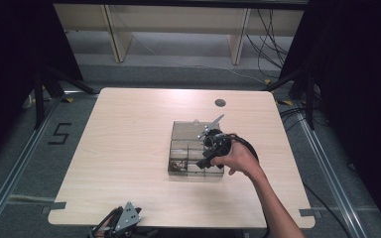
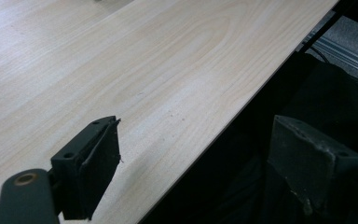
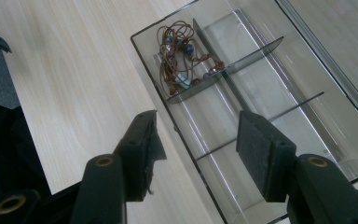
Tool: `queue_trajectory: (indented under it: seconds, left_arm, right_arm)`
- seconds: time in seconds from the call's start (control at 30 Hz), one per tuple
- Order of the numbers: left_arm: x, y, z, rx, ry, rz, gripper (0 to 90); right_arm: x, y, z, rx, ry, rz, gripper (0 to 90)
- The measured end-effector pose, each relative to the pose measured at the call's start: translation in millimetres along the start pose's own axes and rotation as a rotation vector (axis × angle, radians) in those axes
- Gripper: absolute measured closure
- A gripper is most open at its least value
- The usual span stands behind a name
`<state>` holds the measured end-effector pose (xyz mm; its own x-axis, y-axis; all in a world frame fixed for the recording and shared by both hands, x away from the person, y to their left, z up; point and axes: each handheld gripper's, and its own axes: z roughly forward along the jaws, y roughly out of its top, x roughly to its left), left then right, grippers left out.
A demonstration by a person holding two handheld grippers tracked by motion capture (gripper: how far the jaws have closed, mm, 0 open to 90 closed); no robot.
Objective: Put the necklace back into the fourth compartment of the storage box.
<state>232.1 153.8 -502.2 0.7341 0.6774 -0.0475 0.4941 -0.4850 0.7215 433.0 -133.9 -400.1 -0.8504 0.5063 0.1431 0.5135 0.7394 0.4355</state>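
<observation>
A clear smoky plastic organiser box (image 1: pixel 178 129) with several compartments sits right of the table's middle. A brown cord necklace with dark and reddish beads (image 3: pixel 182 60) lies bunched in a corner compartment of the box (image 3: pixel 307 121), also seen as the necklace (image 1: pixel 180 162) in the high view. My right gripper (image 1: pixel 204 162) hovers over the box's near right part, held by a hand (image 1: pixel 238 157). Its jaws stand open and empty (image 3: pixel 198 154), one over the table, one over the box. My left gripper (image 1: pixel 121 220) rests at the table's near edge, open and empty (image 2: pixel 205 163).
The pale wooden table (image 1: pixel 129 144) has a dark round grommet (image 1: pixel 220 102) near its far edge. The table's edge (image 2: pixel 242 98) runs diagonally beside the left gripper, with dark floor beyond. Black stands and cables flank the table.
</observation>
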Motion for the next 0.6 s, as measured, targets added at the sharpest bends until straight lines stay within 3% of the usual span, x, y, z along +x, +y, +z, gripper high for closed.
queue_trajectory:
  seconds: [0.2, 0.23, 0.3, 0.33, 0.43, 0.47, 0.5, 0.57, 0.6]
  left_arm:
    - [-0.1, -0.1, 0.4, 0.005, 0.003, 0.003, 15.9]
    - [-0.1, -0.4, 0.7, 0.007, 0.003, 0.004, 15.9]
    - [-1.4, -0.8, 2.2, 0.011, 0.0, 0.003, 15.9]
    - [-0.8, -0.1, 1.8, 0.011, -0.019, 0.024, 15.9]
    - [0.0, 0.3, 1.6, 0.011, -0.021, 0.039, 15.9]
    - [-1.1, -0.5, 2.2, 0.011, -0.01, 0.011, 15.9]
    - [-1.5, -0.5, 1.6, 0.012, -0.025, 0.003, 15.9]
    - [-1.0, -0.4, 1.7, 0.005, -0.013, 0.012, 15.9]
    - [-2.2, -0.9, 2.2, 0.006, -0.015, -0.007, 15.9]
  right_arm:
    - [0.1, -6.3, -2.0, -0.022, 0.001, -0.023, 47.7]
    - [1.7, -7.4, -3.4, -0.018, 0.001, -0.003, 47.7]
    - [2.1, -9.1, -4.6, -0.021, -0.001, -0.009, 47.7]
    - [2.7, -10.1, -5.5, -0.03, -0.005, -0.013, 47.6]
    - [3.4, -11.4, -6.5, -0.039, 0.0, -0.014, 47.4]
    - [4.4, -12.2, -6.9, -0.037, 0.001, -0.013, 47.2]
    - [4.8, -12.9, -6.4, -0.043, -0.001, -0.017, 47.2]
    - [5.8, -14.0, -5.6, -0.049, 0.003, -0.017, 47.2]
    - [6.2, -14.5, -4.9, -0.051, 0.01, -0.015, 47.1]
